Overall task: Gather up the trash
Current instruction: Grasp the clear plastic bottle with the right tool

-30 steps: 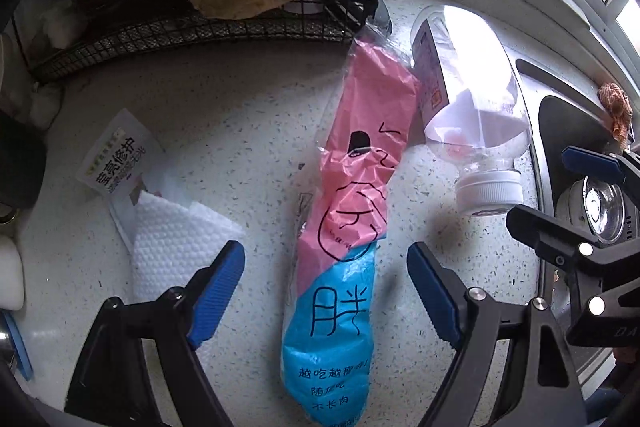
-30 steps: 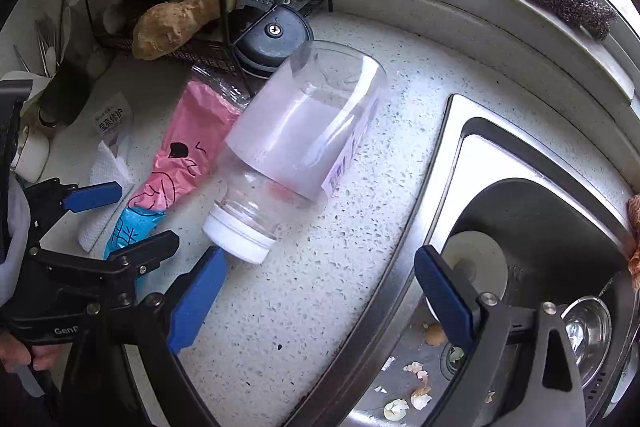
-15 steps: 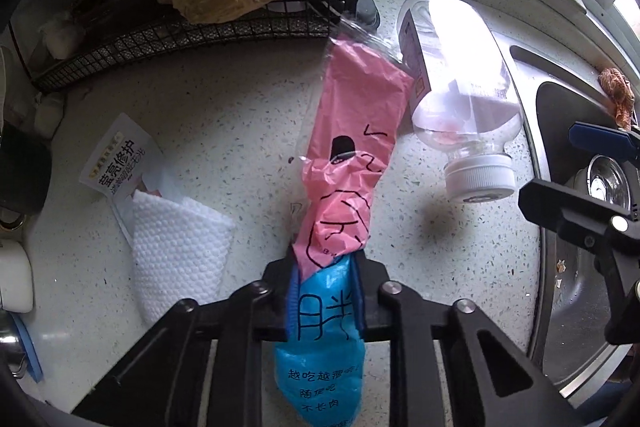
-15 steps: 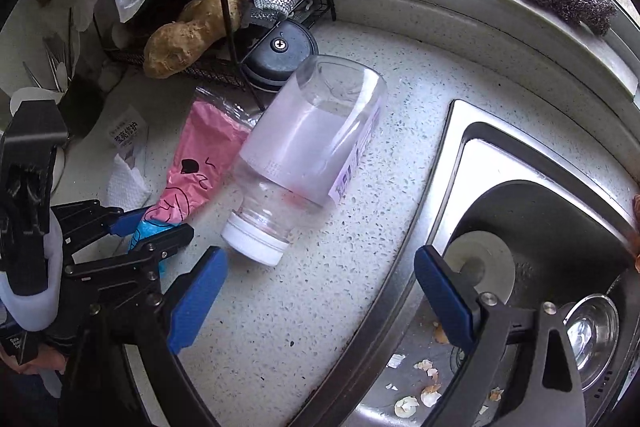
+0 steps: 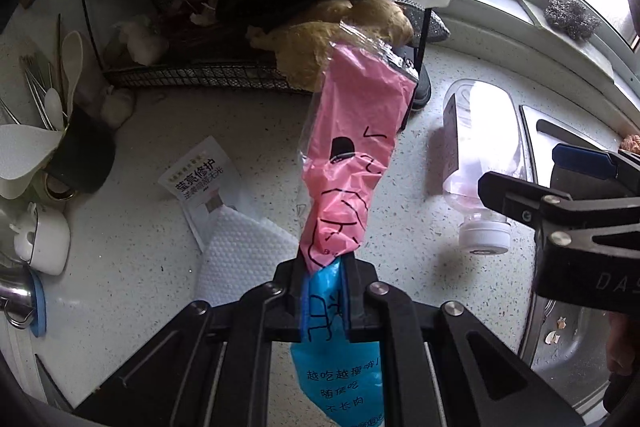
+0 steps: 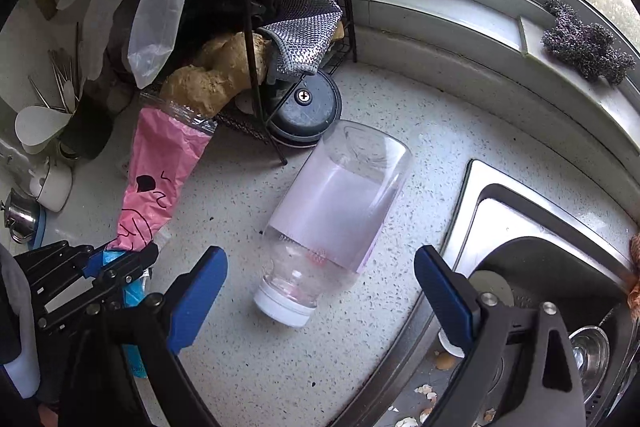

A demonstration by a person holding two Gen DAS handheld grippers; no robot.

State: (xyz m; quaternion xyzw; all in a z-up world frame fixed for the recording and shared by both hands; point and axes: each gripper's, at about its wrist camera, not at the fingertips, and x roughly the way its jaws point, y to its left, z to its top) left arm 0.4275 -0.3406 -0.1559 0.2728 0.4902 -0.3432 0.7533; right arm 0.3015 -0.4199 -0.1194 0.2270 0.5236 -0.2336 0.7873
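My left gripper [image 5: 324, 291] is shut on a pink and blue plastic wrapper [image 5: 352, 155] and holds it lifted off the speckled counter; the wrapper also shows in the right wrist view [image 6: 160, 171]. A clear plastic bottle [image 6: 340, 215] with a white cap lies on its side on the counter, also seen in the left wrist view [image 5: 480, 163]. My right gripper [image 6: 320, 291] is open, with its fingers on either side of the bottle's cap end and above it. A white paper towel [image 5: 240, 259] and a printed leaflet [image 5: 200, 175] lie on the counter.
A black wire rack [image 6: 280, 7] with ginger root [image 6: 216, 75] and a mesh cloth stands at the back. A steel sink [image 6: 540, 287] with eggshell bits lies to the right. A utensil holder [image 5: 80, 147] and a small white jar [image 5: 40, 243] stand at the left.
My left gripper closed on the wrapper and lifted it off the counter. My right gripper moved a little closer over the bottle.
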